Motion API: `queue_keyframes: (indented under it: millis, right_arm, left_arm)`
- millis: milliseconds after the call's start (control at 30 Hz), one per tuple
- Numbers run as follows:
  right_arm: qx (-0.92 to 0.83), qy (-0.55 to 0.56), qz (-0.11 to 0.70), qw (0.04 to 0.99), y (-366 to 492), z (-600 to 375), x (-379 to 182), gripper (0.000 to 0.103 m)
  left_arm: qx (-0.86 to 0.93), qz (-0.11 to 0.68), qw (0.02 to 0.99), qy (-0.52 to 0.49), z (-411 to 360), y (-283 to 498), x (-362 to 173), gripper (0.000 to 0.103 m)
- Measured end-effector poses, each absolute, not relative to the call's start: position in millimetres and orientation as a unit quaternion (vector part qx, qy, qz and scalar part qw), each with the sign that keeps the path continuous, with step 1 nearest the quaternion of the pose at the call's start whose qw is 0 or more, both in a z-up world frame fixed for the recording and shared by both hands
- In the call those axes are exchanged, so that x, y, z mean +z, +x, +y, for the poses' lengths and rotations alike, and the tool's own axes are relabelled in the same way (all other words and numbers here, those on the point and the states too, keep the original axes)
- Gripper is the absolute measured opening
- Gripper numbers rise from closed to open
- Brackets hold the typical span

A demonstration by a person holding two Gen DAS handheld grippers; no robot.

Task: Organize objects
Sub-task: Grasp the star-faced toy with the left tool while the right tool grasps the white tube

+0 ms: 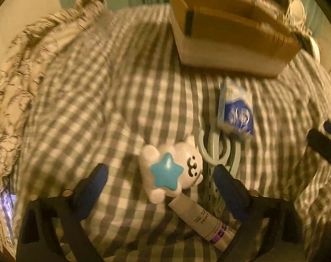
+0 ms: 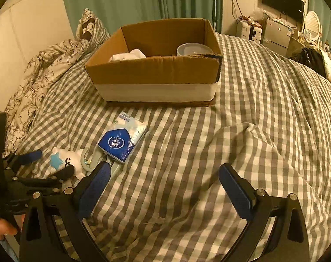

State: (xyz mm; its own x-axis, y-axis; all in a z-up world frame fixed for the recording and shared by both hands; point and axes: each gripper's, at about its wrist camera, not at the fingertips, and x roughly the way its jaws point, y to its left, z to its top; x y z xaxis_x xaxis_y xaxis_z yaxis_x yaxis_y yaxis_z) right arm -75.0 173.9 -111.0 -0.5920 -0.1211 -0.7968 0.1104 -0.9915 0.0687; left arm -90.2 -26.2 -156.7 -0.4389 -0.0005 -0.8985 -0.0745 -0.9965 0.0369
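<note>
The cardboard box (image 2: 153, 69) far beyond both grippers' fingers already holds a bowl (image 2: 193, 49) and something white. The bunny toy (image 1: 174, 170) sits between the left gripper's (image 1: 160, 175) wide-apart fingers, untouched. The right gripper (image 2: 165, 174) is wide too, empty; the tissue pack (image 2: 121, 140) lies past its left finger

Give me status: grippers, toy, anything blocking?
Left gripper open, straddling plush toy, not gripping. Right gripper open, empty. Tube and hanger crowd the toy; box beyond.

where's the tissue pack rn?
On the checked bedspread in front of the cardboard box, left of centre in the right wrist view; tissue pack lies just beyond the plush toy.
</note>
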Motion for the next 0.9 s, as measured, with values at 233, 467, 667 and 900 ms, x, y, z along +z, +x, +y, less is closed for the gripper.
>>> queue_keyframes:
  millis: [233,467,667,900]
  right_arm:
    - [-0.886,0.458,-0.001,0.069,-76.2,169.0,-116.6,0.1]
    - [-0.883,0.459,0.012,0.1,-64.5,149.9,-112.9,0.1]
    - [-0.856,0.49,0.016,0.165,-53.3,108.4,-129.1,0.1]
    - [-0.815,0.539,0.045,0.207,-43.5,65.5,-166.0,0.086]
  left_arm:
    - [0.836,0.016,0.046,-0.547,-24.6,-93.8,-167.2,0.067]
    - [0.871,-0.024,0.039,-0.49,-44.3,-59.2,-123.8,0.067]
    - [0.88,-0.009,0.009,-0.474,-66.3,-38.0,-101.8,0.067]
    - [0.88,0.001,-0.017,-0.474,-86.7,-26.3,-102.0,0.067]
